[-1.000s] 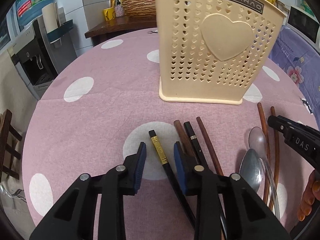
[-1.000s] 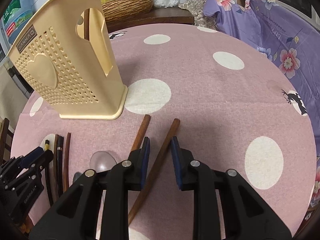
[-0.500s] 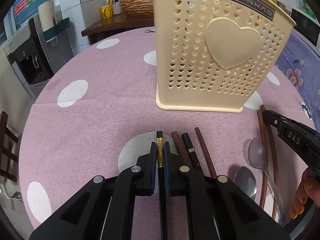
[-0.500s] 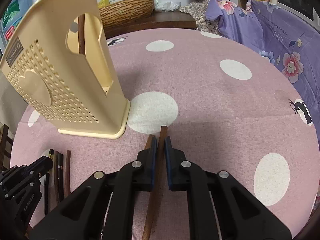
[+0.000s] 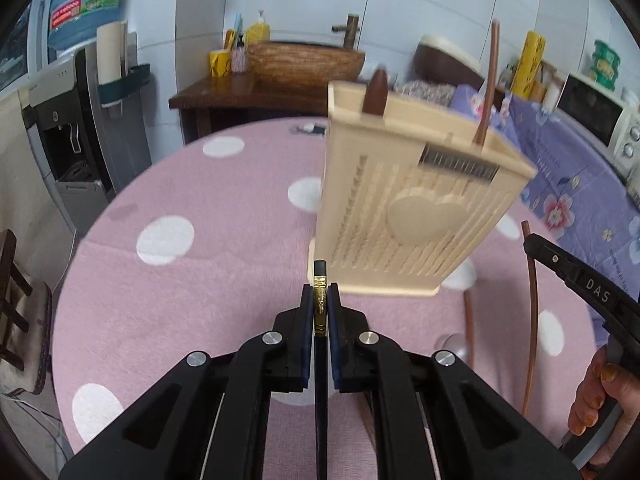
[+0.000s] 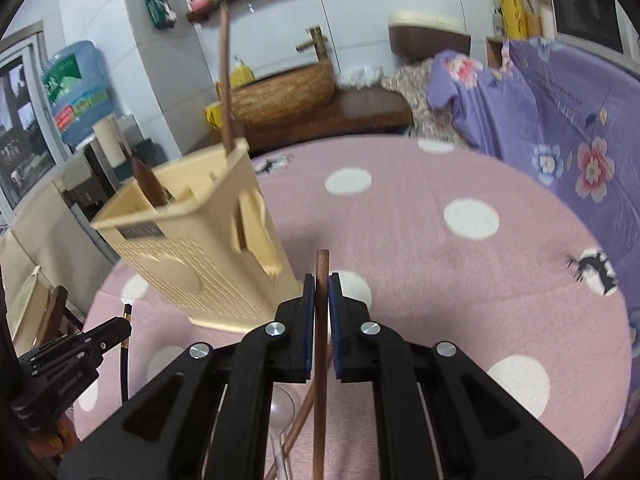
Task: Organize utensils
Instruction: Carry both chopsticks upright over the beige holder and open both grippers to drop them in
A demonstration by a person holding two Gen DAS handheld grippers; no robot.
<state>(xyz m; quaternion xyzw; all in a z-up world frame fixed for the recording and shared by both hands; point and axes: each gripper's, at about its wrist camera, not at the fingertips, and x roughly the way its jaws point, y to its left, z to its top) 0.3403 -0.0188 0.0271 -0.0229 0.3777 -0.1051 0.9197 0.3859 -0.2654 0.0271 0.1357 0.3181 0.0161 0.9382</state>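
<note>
Pink polka-dot tablecloth (image 5: 192,296) below, left gripper (image 5: 320,300) pinching a black chopstick (image 5: 319,360), right gripper (image 6: 321,292) clamped on a brown chopstick (image 6: 320,360), both just short of the cream utensil holder (image 5: 408,216).

Both grippers have closed and risen off the table: the left gripper (image 5: 320,300) now clamps the black chopstick (image 5: 320,276), the right gripper (image 6: 321,292) the brown chopstick (image 6: 321,264)
</note>
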